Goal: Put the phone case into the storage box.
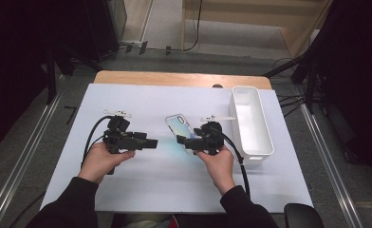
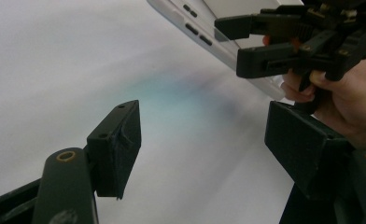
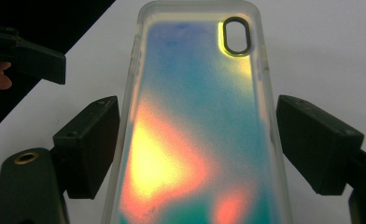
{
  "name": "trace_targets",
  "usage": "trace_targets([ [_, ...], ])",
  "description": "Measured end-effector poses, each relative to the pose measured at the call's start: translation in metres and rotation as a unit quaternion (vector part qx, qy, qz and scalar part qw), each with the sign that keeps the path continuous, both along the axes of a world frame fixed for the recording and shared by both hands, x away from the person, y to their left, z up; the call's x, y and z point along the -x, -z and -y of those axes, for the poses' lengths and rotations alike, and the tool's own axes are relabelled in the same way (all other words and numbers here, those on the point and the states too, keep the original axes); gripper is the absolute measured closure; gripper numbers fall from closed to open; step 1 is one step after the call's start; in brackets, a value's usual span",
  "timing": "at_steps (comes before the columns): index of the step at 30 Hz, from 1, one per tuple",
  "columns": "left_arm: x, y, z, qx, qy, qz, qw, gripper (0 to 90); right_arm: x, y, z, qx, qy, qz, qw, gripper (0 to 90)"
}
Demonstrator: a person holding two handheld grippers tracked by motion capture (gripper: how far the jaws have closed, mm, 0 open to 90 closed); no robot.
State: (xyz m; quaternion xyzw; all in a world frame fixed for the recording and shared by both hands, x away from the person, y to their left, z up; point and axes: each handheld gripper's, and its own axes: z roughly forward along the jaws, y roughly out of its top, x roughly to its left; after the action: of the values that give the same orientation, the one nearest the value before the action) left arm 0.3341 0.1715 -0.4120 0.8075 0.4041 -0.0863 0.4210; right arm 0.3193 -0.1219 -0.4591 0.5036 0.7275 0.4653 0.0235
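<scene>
An iridescent phone case (image 1: 178,124) with a clear rim sits near the middle of the white mat, one end tilted up. My right gripper (image 1: 181,141) is shut on its near end. In the right gripper view the case (image 3: 195,93) runs between both pads, camera cutout at the far end, and my right gripper (image 3: 197,144) presses its long edges. My left gripper (image 1: 153,142) hovers just left of it, pointing right, open and empty. From the left gripper view, my left gripper (image 2: 204,135) has its jaws wide apart, and beyond them the case (image 2: 195,28) sits in the other gripper.
A long white bin (image 1: 236,99) stands empty at the right side of the white mat (image 1: 174,180), close to my right hand. The wooden table edge (image 1: 174,78) shows behind the mat. Black stands and cables flank the table.
</scene>
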Motion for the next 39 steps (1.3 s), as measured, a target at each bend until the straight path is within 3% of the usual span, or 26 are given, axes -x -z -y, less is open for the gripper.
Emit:
trace_targets([
  [4,-0.004,-0.003,0.003,0.0,-0.007,-0.002,1.0,26.9,0.001,0.003,-0.003,0.004,0.005,0.003,1.0,15.3],
  [12,-0.011,-0.009,0.01,-0.016,-0.018,-0.004,0.9997,27.0,0.002,0.005,-0.007,-0.021,0.023,0.002,0.9995,15.3],
  [15,-0.014,-0.009,0.012,-0.011,-0.025,-0.011,0.9996,27.0,0.004,0.005,-0.009,-0.013,0.033,0.014,0.9993,15.3],
  [17,-0.016,-0.011,0.013,-0.019,-0.023,-0.008,0.9995,27.1,0.006,0.005,-0.01,-0.006,0.041,0.023,0.9989,15.3],
  [24,-0.021,-0.016,0.018,-0.022,-0.029,-0.001,0.9993,27.0,0.014,0.015,-0.014,-0.035,0.056,0.023,0.9976,15.3],
  [27,-0.023,-0.016,0.02,-0.021,-0.035,-0.003,0.9992,27.1,0.016,0.017,-0.017,-0.031,0.064,0.025,0.9972,15.3],
  [39,-0.035,-0.018,0.028,-0.03,-0.061,-0.001,0.9977,27.1,0.018,0.027,-0.025,-0.058,0.08,0.035,0.9945,15.3],
])
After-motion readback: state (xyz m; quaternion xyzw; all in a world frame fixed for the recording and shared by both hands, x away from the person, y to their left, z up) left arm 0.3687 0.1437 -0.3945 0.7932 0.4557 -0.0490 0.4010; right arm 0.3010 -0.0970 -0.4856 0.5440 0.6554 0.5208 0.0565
